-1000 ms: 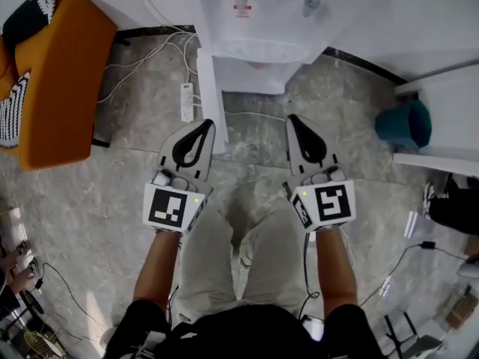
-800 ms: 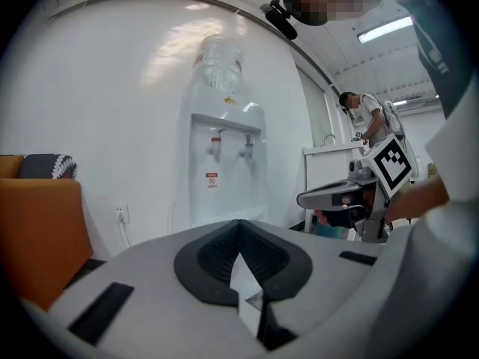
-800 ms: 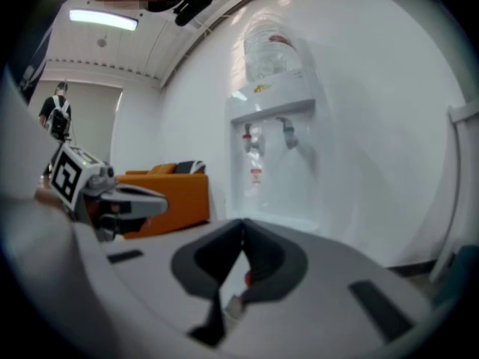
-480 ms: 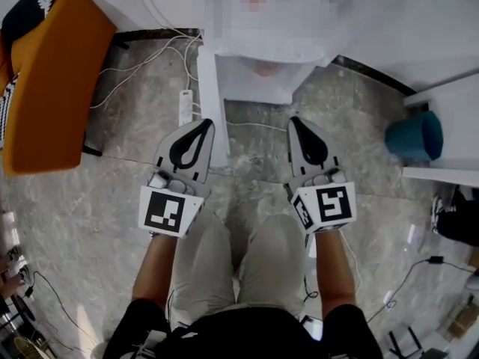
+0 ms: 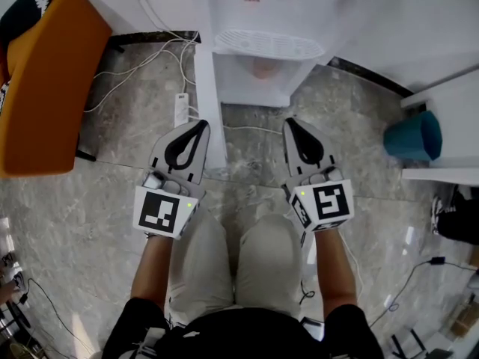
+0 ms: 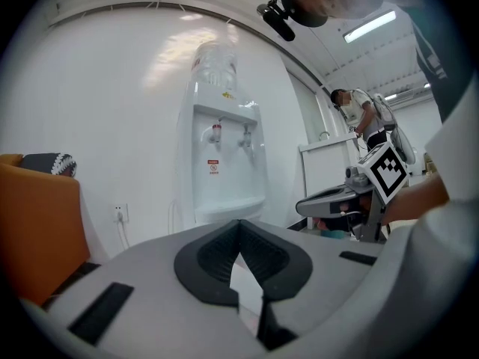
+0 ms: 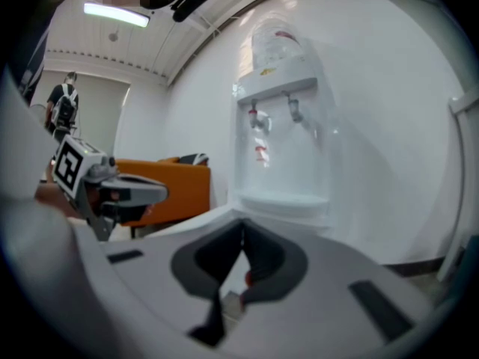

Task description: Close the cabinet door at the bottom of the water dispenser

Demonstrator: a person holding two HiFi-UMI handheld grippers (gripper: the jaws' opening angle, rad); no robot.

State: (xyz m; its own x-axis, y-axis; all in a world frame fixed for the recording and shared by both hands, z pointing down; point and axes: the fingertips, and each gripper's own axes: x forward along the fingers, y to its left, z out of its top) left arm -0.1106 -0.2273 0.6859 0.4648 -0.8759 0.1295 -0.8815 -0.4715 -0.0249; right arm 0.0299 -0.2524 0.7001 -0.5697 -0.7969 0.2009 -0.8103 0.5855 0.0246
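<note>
Bright, even white light fills the room. Ceiling strip lights [image 6: 370, 25] flare in both gripper views and lay a soft sheen on the wall [image 6: 112, 88] beside the water dispenser [image 6: 221, 163]. The polished floor [image 5: 112, 200] in the sharp head view carries pale reflections and only faint shadows. Both gripper views bend and darken at their edges, and the right gripper [image 7: 242, 234] looks blurred close up.
</note>
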